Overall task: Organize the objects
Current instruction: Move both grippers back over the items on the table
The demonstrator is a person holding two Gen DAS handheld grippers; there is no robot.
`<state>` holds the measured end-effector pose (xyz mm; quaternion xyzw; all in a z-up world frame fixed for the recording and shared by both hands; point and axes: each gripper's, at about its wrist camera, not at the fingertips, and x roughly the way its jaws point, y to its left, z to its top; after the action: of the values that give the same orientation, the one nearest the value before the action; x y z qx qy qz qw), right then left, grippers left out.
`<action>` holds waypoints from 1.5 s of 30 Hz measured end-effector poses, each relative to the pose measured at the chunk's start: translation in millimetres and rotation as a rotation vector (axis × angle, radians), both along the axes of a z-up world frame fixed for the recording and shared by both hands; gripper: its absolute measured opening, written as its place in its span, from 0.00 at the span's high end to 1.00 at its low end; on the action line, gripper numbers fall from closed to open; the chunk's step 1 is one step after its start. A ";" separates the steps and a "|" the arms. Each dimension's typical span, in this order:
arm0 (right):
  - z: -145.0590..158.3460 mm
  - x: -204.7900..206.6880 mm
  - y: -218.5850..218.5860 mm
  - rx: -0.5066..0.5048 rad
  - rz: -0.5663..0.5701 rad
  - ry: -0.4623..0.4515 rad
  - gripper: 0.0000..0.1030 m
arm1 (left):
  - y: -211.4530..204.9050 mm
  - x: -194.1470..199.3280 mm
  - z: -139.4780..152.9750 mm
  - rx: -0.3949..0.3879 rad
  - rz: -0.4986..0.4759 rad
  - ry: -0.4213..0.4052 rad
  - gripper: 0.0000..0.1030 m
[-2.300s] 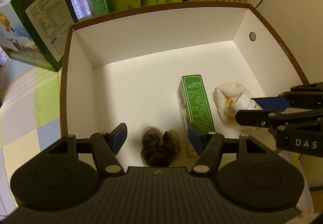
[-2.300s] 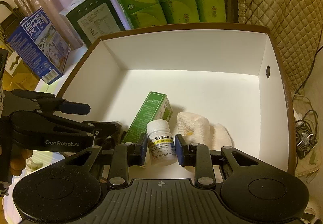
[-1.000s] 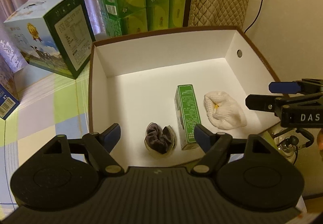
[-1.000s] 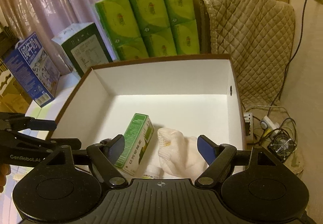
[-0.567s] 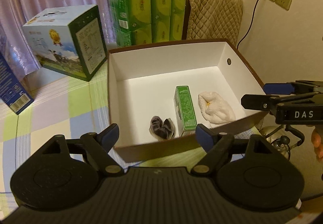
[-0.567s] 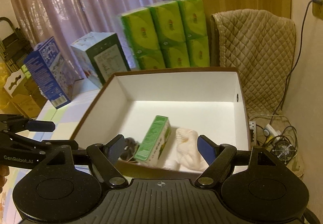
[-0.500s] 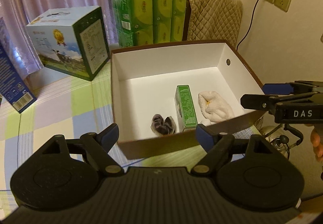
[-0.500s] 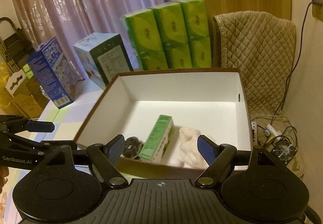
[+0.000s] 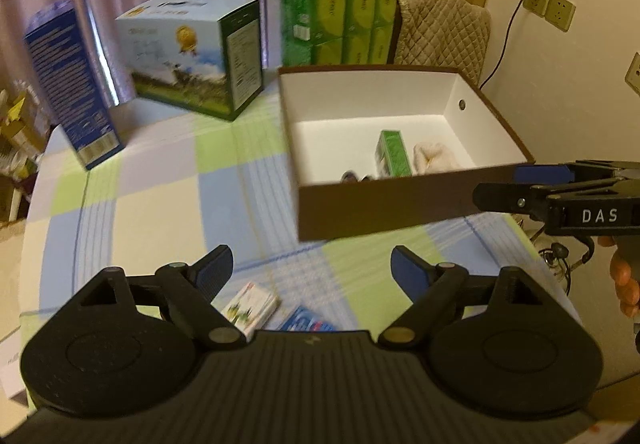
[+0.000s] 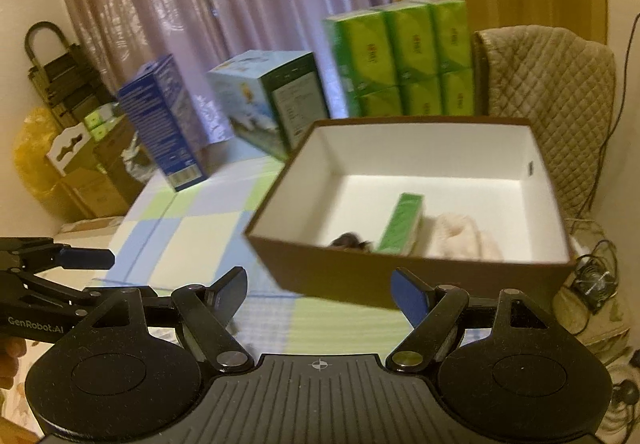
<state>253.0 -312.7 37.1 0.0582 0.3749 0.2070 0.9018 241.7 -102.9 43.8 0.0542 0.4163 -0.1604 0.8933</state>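
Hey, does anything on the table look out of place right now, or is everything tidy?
Two small flat packets lie loose on the checked tablecloth, just ahead of the open left gripper, while the other small items sit inside the brown box. Nothing looks spilled or damaged.

Both tools (image 9: 312, 268) (image 10: 320, 292) withdrew from the box (image 9: 384, 204), apparently leaving the bottle inside.
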 end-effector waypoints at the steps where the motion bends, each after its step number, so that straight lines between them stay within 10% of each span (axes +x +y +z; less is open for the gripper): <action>1: -0.7 -4.5 5.6 0.003 0.007 0.004 0.26 | 7.3 -5.4 -0.5 -0.001 0.010 0.004 0.19; 45: -112.3 -72.8 129.5 -0.101 0.185 0.212 0.26 | 176.6 -80.6 -77.5 -0.038 0.273 0.149 0.19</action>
<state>180.2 -183.1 -75.2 -0.0002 0.4818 0.2626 0.8360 161.1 73.8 -33.7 -0.0318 0.4820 -0.0487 0.8742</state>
